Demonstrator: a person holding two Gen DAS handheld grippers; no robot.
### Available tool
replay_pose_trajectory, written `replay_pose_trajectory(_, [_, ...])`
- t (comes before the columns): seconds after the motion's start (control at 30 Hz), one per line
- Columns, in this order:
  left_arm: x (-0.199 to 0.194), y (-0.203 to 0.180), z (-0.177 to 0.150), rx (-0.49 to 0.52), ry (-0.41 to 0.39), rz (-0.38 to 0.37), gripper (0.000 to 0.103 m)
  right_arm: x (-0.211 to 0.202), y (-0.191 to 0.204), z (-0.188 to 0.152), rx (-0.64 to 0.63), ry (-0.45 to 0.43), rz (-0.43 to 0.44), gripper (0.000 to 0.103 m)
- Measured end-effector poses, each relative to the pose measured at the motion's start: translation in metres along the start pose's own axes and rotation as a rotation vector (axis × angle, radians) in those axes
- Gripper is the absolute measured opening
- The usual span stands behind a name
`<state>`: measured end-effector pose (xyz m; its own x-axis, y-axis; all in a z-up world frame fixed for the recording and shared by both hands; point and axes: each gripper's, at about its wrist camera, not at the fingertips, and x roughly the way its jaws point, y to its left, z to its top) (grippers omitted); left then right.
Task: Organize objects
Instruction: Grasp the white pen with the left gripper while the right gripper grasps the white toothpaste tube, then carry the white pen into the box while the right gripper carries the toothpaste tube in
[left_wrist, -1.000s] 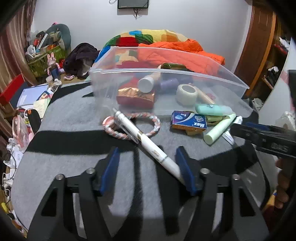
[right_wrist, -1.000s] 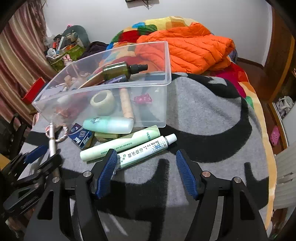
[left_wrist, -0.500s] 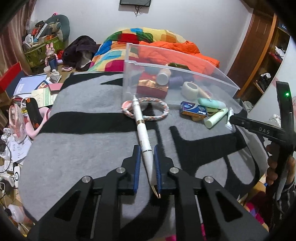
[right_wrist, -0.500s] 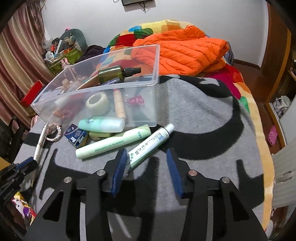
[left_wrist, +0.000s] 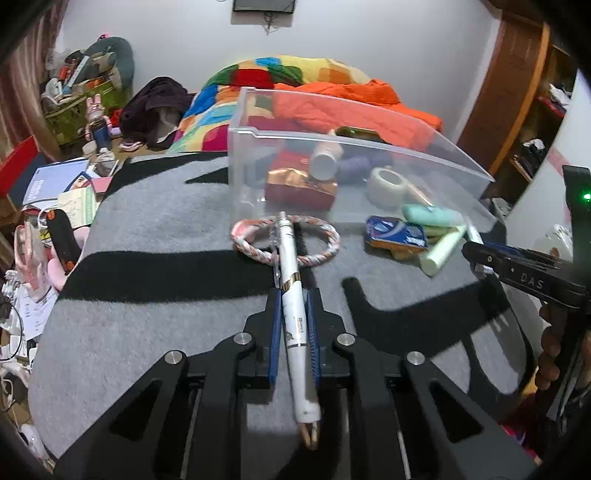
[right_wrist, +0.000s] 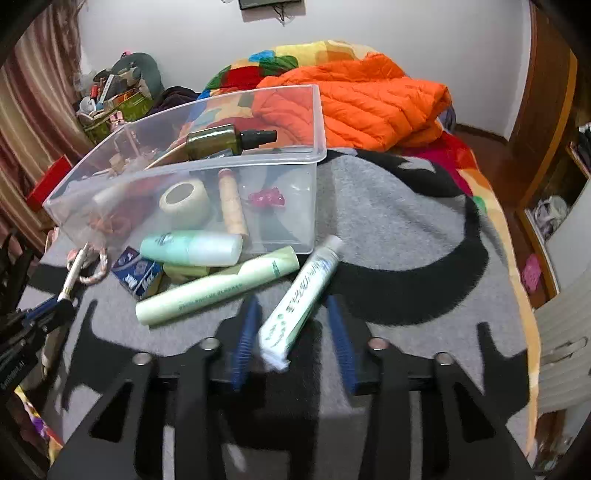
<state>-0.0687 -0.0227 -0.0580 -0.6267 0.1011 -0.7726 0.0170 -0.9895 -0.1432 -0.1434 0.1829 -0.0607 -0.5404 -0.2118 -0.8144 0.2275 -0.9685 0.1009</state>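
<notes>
A second ago both pairs of tongs stood wide apart over loose things on the grey and black blanket (right_wrist: 406, 229) covering the bed. Now our left tongs (left_wrist: 293, 332) have closed fully on the white pen (left_wrist: 291, 295), their blue pads pressing its barrel from both sides. Our right tongs (right_wrist: 293, 332) are closing around the toothpaste tube (right_wrist: 299, 299), whose crimped end lies between the pads, which do not seem to press it yet.

So we judge that two things are about ready to be lifted into the clear plastic bin (right_wrist: 317, 122), which sits just beyond them.

The pen is slim, with a gold band, and its far tip rests across a pink and white braided ring (left_wrist: 321, 254). The tube is white and green and lies slanted, cap toward the bin.
</notes>
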Motion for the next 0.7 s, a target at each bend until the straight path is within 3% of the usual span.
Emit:
replay_pose_trajectory(0.03, [-0.003, 0.000, -0.003, 0.003, -0.001, -0.012, 0.010, -0.002, -0.001, -0.002, 0.000, -0.001, 0.007, 0.023])
replay_pose_trajectory(0.2, [-0.017, 0.002, -0.018, 0.021, -0.003, -0.078, 0.010, -0.014, -0.009, -0.015, -0.011, -0.011, 0.018, 0.018])
replay_pose_trajectory(0.33, [-0.026, 0.004, -0.027, 0.017, 0.007, -0.131, 0.010, -0.025, -0.015, -0.029, -0.018, -0.010, 0.050, 0.018])
replay_pose_trajectory(0.5, [-0.028, 0.004, -0.029, 0.009, 0.011, -0.140, 0.010, -0.037, -0.017, -0.042, -0.021, 0.010, 0.085, 0.018])
replay_pose_trajectory(0.7, [-0.019, -0.001, -0.019, 0.033, 0.009, -0.109, 0.010, -0.031, -0.015, -0.034, -0.018, 0.019, 0.070, 0.018])
